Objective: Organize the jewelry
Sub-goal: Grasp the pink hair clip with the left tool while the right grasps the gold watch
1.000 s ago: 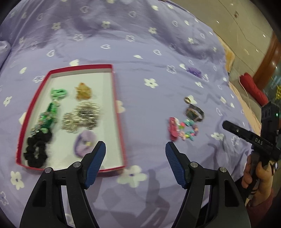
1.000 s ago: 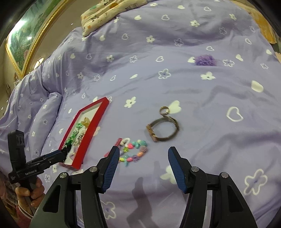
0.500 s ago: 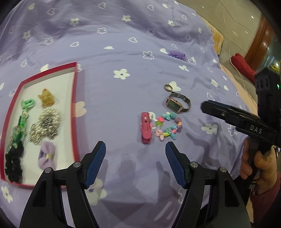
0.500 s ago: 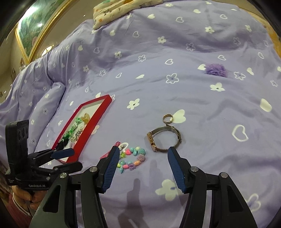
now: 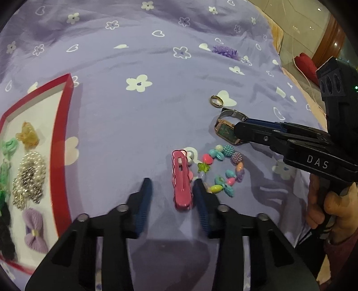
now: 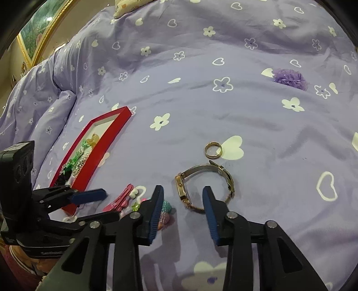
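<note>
A pink hair clip (image 5: 181,181) lies on the purple bedspread, with a colourful bead bracelet (image 5: 221,170) beside it. My left gripper (image 5: 172,185) is open, its jaws either side of the clip's near end, not touching it. A gold watch (image 6: 201,185) and a gold ring (image 6: 213,150) lie further right. My right gripper (image 6: 182,194) is open, its jaws straddling the watch face side. A red tray (image 5: 60,143) at the left holds several hair pieces and a pearl bracelet (image 5: 30,176).
A purple flower scrunchie (image 6: 289,78) lies far back on the bedspread. A pillow (image 6: 134,6) sits at the head of the bed. The floor and a red object (image 5: 305,65) show past the bed's right edge.
Both grippers have moved forward and down toward the bedspread. The left now brackets the pink clip and the right brackets the watch; both jaws have narrowed somewhat.
</note>
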Demonstrator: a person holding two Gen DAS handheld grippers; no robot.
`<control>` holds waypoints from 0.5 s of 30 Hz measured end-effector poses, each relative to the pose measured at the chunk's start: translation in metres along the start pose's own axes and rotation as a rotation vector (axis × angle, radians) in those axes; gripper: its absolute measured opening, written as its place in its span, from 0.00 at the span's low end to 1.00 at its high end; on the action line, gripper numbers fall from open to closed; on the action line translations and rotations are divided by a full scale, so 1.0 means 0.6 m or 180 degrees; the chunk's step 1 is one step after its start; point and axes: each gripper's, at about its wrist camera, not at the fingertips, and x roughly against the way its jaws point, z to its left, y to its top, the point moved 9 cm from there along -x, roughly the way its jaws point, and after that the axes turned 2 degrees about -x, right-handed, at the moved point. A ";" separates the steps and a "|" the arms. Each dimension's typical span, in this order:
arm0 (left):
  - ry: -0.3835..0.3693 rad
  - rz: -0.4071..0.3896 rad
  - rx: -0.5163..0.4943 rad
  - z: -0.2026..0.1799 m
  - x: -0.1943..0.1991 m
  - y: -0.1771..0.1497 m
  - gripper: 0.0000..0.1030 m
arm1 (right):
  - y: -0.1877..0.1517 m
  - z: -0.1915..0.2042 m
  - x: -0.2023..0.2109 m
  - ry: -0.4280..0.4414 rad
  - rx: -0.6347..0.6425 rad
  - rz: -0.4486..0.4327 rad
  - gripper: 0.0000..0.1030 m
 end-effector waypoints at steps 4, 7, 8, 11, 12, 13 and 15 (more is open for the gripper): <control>-0.0019 -0.0008 -0.0028 -0.001 -0.007 0.003 0.30 | -0.001 0.002 -0.024 -0.0024 0.0065 0.0078 0.29; -0.0036 -0.0020 -0.0038 -0.001 -0.010 0.007 0.16 | -0.005 0.000 -0.039 -0.0056 0.0089 0.0130 0.21; -0.0049 -0.0024 -0.0027 0.000 -0.010 0.008 0.16 | -0.005 0.000 -0.042 -0.0061 0.0088 0.0137 0.17; -0.0073 -0.0054 0.0016 0.003 -0.007 0.008 0.16 | -0.002 -0.002 -0.042 -0.0034 0.0048 0.0108 0.11; -0.0067 -0.0065 0.0026 0.004 -0.005 0.008 0.16 | -0.001 -0.001 -0.041 -0.0036 0.0043 0.0096 0.11; -0.0067 -0.0078 0.0037 0.005 -0.002 0.006 0.16 | -0.001 -0.001 -0.037 -0.0037 0.0032 0.0075 0.10; -0.0063 -0.0101 0.0056 0.006 0.004 0.005 0.16 | 0.000 0.002 -0.032 -0.0022 0.0018 0.0047 0.09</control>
